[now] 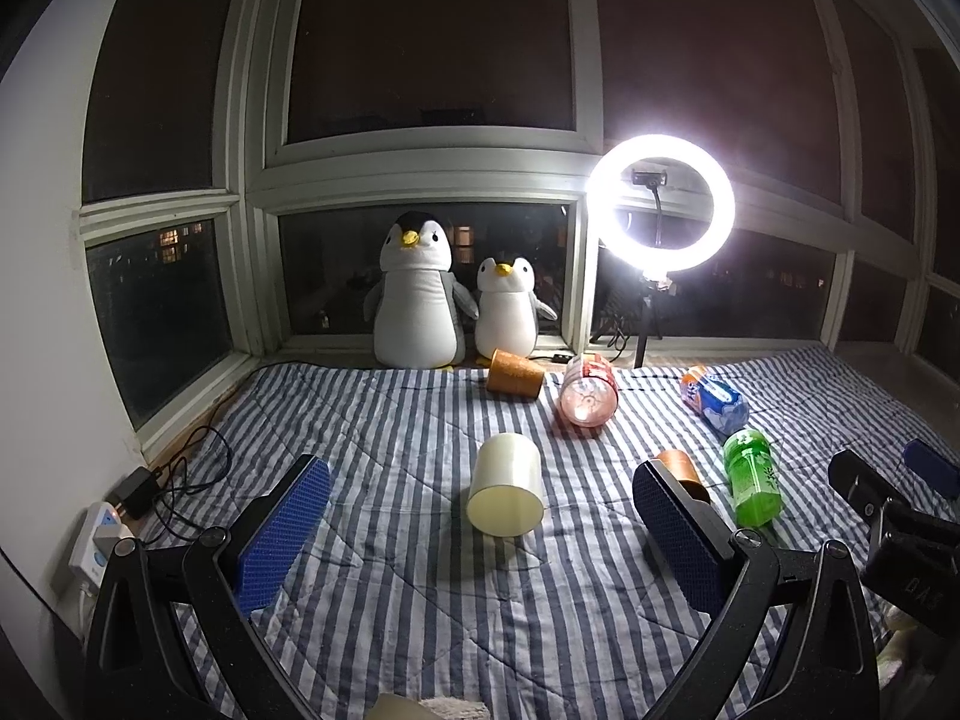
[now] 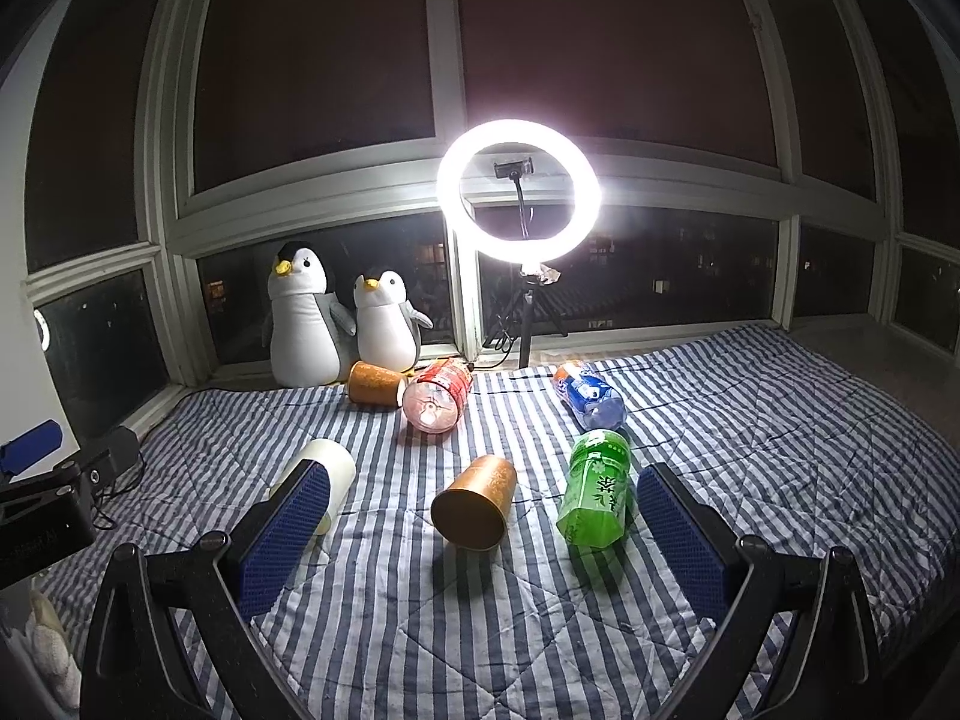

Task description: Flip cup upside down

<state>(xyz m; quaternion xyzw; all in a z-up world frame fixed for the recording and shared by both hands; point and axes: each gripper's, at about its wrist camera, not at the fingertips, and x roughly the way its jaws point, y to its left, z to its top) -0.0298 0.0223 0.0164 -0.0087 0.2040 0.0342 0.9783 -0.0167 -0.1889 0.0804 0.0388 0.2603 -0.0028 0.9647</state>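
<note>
Striped blue-and-white quilt (image 1: 390, 600) covers a window-bay platform, dark panes behind, night outside. Left wrist view: two plush penguins (image 1: 420, 300) sit against the glass at centre, out of the work area; a ring light (image 1: 660, 204) on a tripod glares at upper right, set there to light the quilt. Lying on its side at frame centre is the cream cup (image 1: 507, 495), one round end toward the lens; whether that end is mouth or base is unclear. The left gripper (image 1: 480, 531) hangs empty, jaws spread wide, the cup framed between them but untouched, which reads as lining up for a grasp. An orange cup (image 1: 513, 375), a pink bottle (image 1: 588, 399), a blue bottle (image 1: 717, 399) and a green bottle (image 1: 750, 480) all lie toppled at centre right. A power strip (image 1: 102, 540) sits at lower left. Right wrist view: the right gripper (image 2: 480, 534) is likewise parted and holding nothing; a bronze cup (image 2: 474, 504) lies on its side between its fingers, not touched. Cream cup partly hidden behind the left finger at centre left. No cup is inverted yet.
</note>
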